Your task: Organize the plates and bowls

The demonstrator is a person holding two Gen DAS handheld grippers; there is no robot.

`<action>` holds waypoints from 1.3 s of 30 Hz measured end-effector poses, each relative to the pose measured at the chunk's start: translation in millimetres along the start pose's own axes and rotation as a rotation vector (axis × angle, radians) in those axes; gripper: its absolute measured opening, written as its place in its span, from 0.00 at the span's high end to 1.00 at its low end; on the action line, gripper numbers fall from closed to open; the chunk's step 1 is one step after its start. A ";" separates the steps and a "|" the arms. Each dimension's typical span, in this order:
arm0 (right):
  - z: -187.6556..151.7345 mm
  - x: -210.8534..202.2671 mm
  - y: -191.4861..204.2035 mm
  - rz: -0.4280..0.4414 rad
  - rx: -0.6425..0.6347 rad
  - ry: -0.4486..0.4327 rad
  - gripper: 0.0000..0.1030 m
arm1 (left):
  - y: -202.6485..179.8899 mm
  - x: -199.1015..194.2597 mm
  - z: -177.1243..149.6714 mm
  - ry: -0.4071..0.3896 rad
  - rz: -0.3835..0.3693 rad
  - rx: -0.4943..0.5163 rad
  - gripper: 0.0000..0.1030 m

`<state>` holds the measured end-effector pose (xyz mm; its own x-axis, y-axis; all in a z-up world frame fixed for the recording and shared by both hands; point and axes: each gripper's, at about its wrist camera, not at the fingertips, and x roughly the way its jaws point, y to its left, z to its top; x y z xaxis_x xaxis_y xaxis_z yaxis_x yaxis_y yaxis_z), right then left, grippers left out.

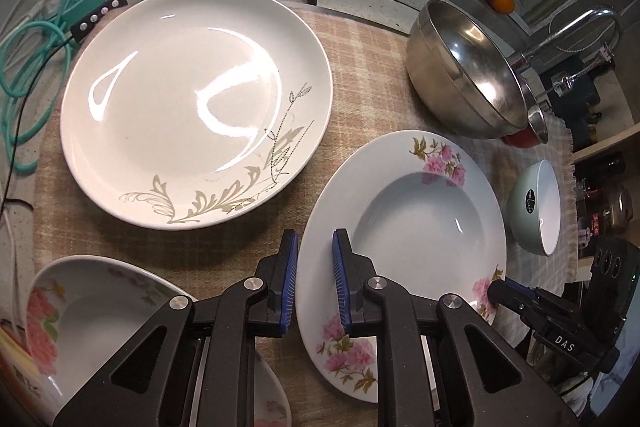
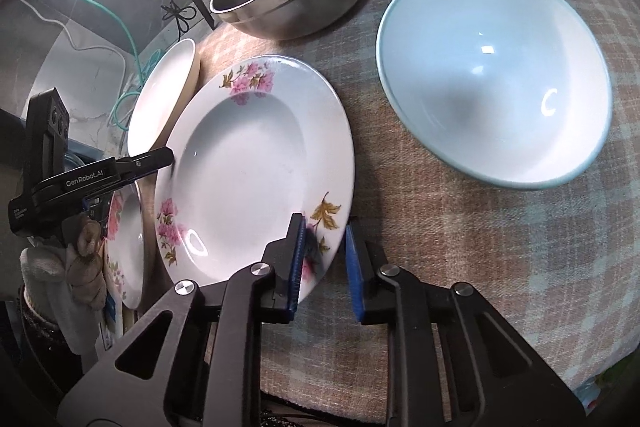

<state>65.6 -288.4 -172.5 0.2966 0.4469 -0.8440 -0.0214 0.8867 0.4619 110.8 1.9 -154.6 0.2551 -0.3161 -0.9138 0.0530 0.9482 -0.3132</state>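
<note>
Floral plate [image 1: 420, 211] held by opposite rims.
Left gripper [image 1: 316, 283] pinches its lower-left rim; right gripper [image 2: 324, 263], jaws narrow, straddles the lower-right rim, contact unclear.

My left wrist view looks steeply down along its fingers, close over the flowered deep plate [image 1: 404, 211] from its left rim. My right wrist view looks down on that same plate [image 2: 248, 167] from the opposite rim. Both share the steel bowl [image 1: 460, 75].
</note>
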 end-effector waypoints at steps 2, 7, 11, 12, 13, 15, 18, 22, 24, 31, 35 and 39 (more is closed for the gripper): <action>0.3 -0.4 -0.7 0.004 0.000 0.003 0.80 | -1.8 0.7 0.2 -0.002 0.005 0.002 0.84; 0.2 -0.3 2.9 -0.014 -0.021 0.010 0.80 | -5.6 -0.3 -1.6 -0.003 0.019 0.012 0.84; -0.1 -2.4 1.1 -0.023 -0.034 0.020 0.80 | -9.4 -0.8 -7.4 0.001 0.022 0.019 0.84; -0.4 -3.2 0.7 -0.026 -0.038 0.024 0.80 | -10.4 -0.8 -9.7 0.001 0.024 0.020 0.84; -1.1 -4.2 0.0 -0.030 -0.043 0.027 0.80 | -11.4 -1.1 -12.0 0.001 0.026 0.019 0.84; -2.3 -5.9 -1.1 -0.036 -0.054 0.034 0.80 | -14.6 -1.6 -17.2 -0.002 0.031 0.020 0.84; -3.7 -7.9 -4.0 -0.041 -0.060 0.045 0.80 | -18.2 -2.9 -24.7 -0.002 0.035 0.019 0.84; -6.7 -10.7 -6.9 -0.043 -0.072 0.056 0.80 | -20.6 -4.5 -34.3 -0.002 0.036 0.006 0.84; -8.5 -11.8 -7.4 -0.045 -0.080 0.060 0.79 | -22.2 -5.3 -38.9 -0.003 0.038 0.000 0.84; -11.8 -14.1 -9.9 -0.050 -0.091 0.067 0.79 | -23.8 -9.0 -53.3 0.002 0.039 -0.018 0.84; -11.5 -14.7 -10.0 -0.056 -0.095 0.069 0.79 | -23.2 -11.1 -60.8 0.008 0.037 -0.025 0.85; -12.4 -14.7 -9.2 -0.060 -0.098 0.070 0.79 | -23.7 -12.9 -67.8 0.014 0.033 -0.033 0.85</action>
<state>49.6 -301.7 -167.8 0.2326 0.3967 -0.8880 -0.1001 0.9180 0.3838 40.8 -18.6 -152.9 0.2430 -0.2857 -0.9270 0.0125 0.9565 -0.2915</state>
